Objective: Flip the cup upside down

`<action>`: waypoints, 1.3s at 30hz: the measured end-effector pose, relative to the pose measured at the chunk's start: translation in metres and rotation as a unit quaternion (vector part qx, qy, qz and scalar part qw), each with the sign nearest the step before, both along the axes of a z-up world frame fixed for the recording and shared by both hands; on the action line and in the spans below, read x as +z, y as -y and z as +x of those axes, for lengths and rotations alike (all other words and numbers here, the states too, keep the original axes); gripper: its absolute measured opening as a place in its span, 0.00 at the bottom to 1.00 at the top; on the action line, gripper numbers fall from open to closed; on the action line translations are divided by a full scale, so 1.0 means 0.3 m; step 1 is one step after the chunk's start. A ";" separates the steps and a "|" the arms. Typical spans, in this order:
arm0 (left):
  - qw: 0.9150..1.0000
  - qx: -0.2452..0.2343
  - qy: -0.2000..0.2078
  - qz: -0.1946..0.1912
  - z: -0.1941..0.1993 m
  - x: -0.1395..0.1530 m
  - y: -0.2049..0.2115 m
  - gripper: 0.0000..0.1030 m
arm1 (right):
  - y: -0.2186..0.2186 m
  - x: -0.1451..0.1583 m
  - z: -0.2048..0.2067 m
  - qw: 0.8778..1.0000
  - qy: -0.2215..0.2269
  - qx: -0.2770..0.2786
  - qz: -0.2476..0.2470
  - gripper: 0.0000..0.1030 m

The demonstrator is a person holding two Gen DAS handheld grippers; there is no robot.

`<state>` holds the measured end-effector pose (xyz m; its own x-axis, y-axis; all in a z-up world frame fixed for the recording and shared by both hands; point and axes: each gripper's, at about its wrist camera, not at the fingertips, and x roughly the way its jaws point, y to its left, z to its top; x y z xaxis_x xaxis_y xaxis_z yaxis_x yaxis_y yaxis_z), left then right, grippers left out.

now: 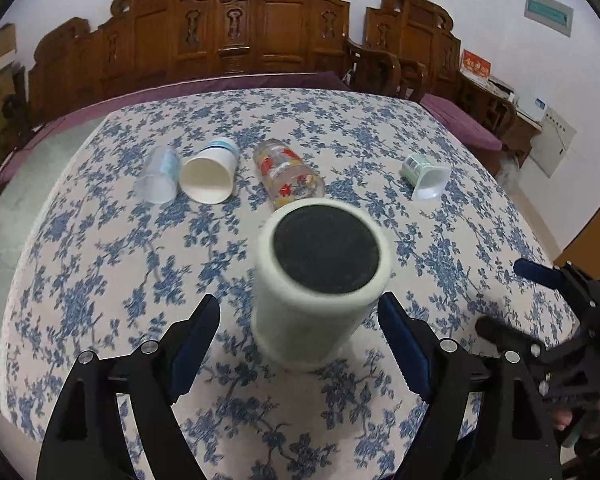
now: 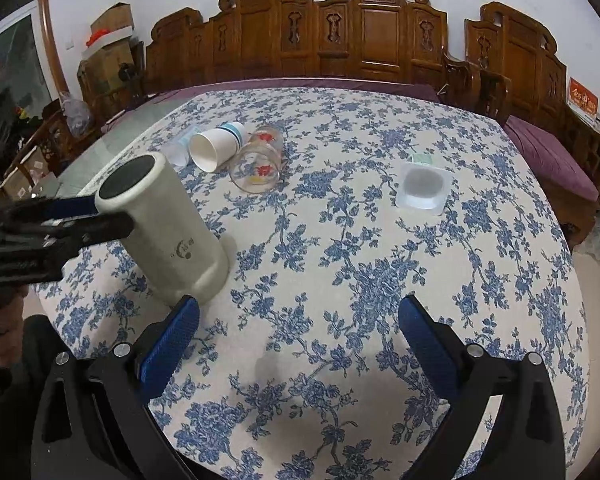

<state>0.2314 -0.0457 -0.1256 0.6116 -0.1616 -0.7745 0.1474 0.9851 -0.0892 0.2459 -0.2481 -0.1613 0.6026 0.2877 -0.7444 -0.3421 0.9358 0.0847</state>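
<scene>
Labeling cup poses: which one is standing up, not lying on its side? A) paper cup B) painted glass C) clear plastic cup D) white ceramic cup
D: the white ceramic cup stands on end near the left hand-held gripper, dark end up; the paper cup, painted glass and clear plastic cup lie sideways.

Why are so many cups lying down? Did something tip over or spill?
Four are on their sides at the far end of the table: a clear plastic cup, a paper cup, a flowered glass and a small green pot. No spill shows. The big white cup stands with its dark base up, between the open left tool.
</scene>
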 end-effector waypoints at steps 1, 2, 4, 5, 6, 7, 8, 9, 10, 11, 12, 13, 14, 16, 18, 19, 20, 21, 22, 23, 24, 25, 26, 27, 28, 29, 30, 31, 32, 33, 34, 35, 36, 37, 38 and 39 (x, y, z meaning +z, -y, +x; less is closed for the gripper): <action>1.000 0.004 0.002 -0.002 -0.012 0.003 -0.016 0.82 | -0.006 0.004 0.002 1.000 0.002 -0.001 0.002 0.97; 1.000 0.008 0.005 -0.005 -0.023 0.007 -0.033 0.83 | -0.012 0.007 0.003 1.000 0.003 -0.001 0.004 0.97; 1.000 0.011 0.009 -0.009 -0.039 0.012 -0.064 0.83 | -0.024 0.013 0.004 1.000 0.006 -0.001 0.005 0.97; 1.000 0.015 0.011 -0.009 -0.045 0.015 -0.079 0.83 | -0.030 0.016 0.004 1.000 0.008 -0.002 0.006 0.97; 1.000 0.021 0.014 -0.008 -0.052 0.017 -0.094 0.83 | -0.037 0.019 0.006 1.000 0.009 -0.003 0.009 0.97; 0.999 0.027 0.018 -0.011 -0.063 0.021 -0.116 0.83 | -0.045 0.022 0.007 1.000 0.009 -0.004 0.013 0.97; 0.999 0.030 0.021 -0.014 -0.071 0.025 -0.131 0.84 | -0.050 0.024 0.007 1.000 0.010 -0.005 0.015 0.97; 0.999 0.034 0.026 -0.014 -0.080 0.028 -0.145 0.86 | -0.059 0.027 0.008 1.000 0.010 -0.005 0.018 0.97; 0.999 0.042 0.032 -0.010 -0.091 0.032 -0.159 0.92 | -0.070 0.030 0.007 1.000 0.011 -0.005 0.021 0.97; 0.998 0.046 0.039 -0.007 -0.100 0.036 -0.169 0.92 | -0.078 0.033 0.006 1.000 0.012 -0.004 0.024 0.97; 0.998 0.048 0.043 0.001 -0.111 0.038 -0.177 0.92 | -0.085 0.036 0.004 1.000 0.013 -0.006 0.028 0.97; 0.998 0.050 0.044 0.007 -0.118 0.038 -0.180 0.92 | -0.089 0.037 0.003 0.999 0.013 -0.009 0.031 0.97; 0.998 0.053 0.044 0.013 -0.125 0.036 -0.186 0.92 | -0.097 0.039 0.002 0.999 0.012 -0.011 0.036 0.97; 0.997 0.056 0.045 0.017 -0.139 0.035 -0.200 0.92 | -0.106 0.040 -0.001 0.999 0.013 -0.018 0.040 0.97; 0.997 0.063 0.049 0.022 -0.155 0.038 -0.210 0.93 | -0.116 0.043 -0.010 0.999 0.018 -0.025 0.041 0.97; 0.996 0.064 0.051 0.026 -0.164 0.040 -0.214 0.93 | -0.120 0.044 -0.015 0.999 0.020 -0.028 0.041 0.97; 0.996 0.066 0.052 0.031 -0.170 0.040 -0.217 0.92 | -0.127 0.046 -0.023 0.998 0.022 -0.030 0.042 0.97; 0.996 0.068 0.053 0.036 -0.175 0.041 -0.219 0.93 | -0.130 0.048 -0.031 0.998 0.024 -0.031 0.044 0.97; 0.995 0.070 0.055 0.041 -0.185 0.042 -0.222 0.93 | -0.134 0.051 -0.040 0.998 0.026 -0.032 0.045 0.97; 0.995 0.069 0.055 0.040 -0.191 0.042 -0.226 0.93 | -0.138 0.056 -0.051 0.998 0.029 -0.035 0.045 0.97; 0.995 0.069 0.056 0.038 -0.197 0.042 -0.229 0.93 | -0.140 0.062 -0.062 0.998 0.033 -0.036 0.044 0.97; 0.995 0.070 0.056 0.032 -0.206 0.046 -0.237 0.93 | -0.143 0.070 -0.075 0.998 0.037 -0.038 0.045 0.97; 0.995 0.071 0.057 0.029 -0.214 0.049 -0.242 0.93 | -0.143 0.079 -0.085 0.997 0.042 -0.038 0.046 0.97; 0.995 0.073 0.058 0.026 -0.222 0.054 -0.247 0.93 | -0.143 0.093 -0.103 0.997 0.049 -0.041 0.049 0.97; 0.995 0.075 0.061 0.024 -0.233 0.064 -0.252 0.93 | -0.142 0.108 -0.120 0.996 0.056 -0.042 0.052 0.97; 0.995 0.076 0.065 0.022 -0.245 0.074 -0.255 0.93 | -0.142 0.122 -0.136 0.996 0.062 -0.043 0.053 0.97; 0.994 0.077 0.070 0.021 -0.257 0.086 -0.258 0.93 | -0.141 0.141 -0.157 0.995 0.071 -0.045 0.054 0.97; 0.994 0.077 0.078 0.018 -0.275 0.108 -0.262 0.93 | -0.137 0.157 -0.174 0.994 0.079 -0.047 0.055 0.97; 0.994 0.077 0.082 0.016 -0.286 0.120 -0.264 0.93 | -0.132 0.180 -0.197 0.993 0.088 -0.051 0.059 0.97; 0.993 0.076 0.090 0.012 -0.303 0.142 -0.267 0.93 | -0.127 0.194 -0.209 0.992 0.093 -0.054 0.061 0.97; 0.992 0.078 0.094 0.011 -0.311 0.156 -0.267 0.93 | -0.120 0.213 -0.227 0.991 0.100 -0.058 0.064 0.97; 0.992 0.079 0.101 0.011 -0.323 0.175 -0.269 0.93 | -0.117 0.226 -0.241 0.990 0.105 -0.060 0.066 0.97; 0.991 0.080 0.107 0.011 -0.335 0.191 -0.269 0.93 | -0.111 0.248 -0.262 0.989 0.114 -0.062 0.067 0.97; 0.990 0.080 0.116 0.011 -0.352 0.213 -0.268 0.93 | -0.108 0.266 -0.276 0.988 0.121 -0.065 0.068 0.97; 0.989 0.081 0.126 0.013 -0.370 0.236 -0.265 0.93 | -0.105 0.283 -0.294 0.987 0.129 -0.067 0.068 0.97; 0.988 0.082 0.130 0.014 -0.378 0.249 -0.263 0.93 | -0.101 0.303 -0.314 0.986 0.137 -0.068 0.068 0.97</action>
<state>0.1179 0.0333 -0.0509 0.8072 -0.0249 -0.5898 0.0007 0.9991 -0.0413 0.1517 -0.2176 -0.0703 0.8157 0.2771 -0.5078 -0.2426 0.9607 0.1346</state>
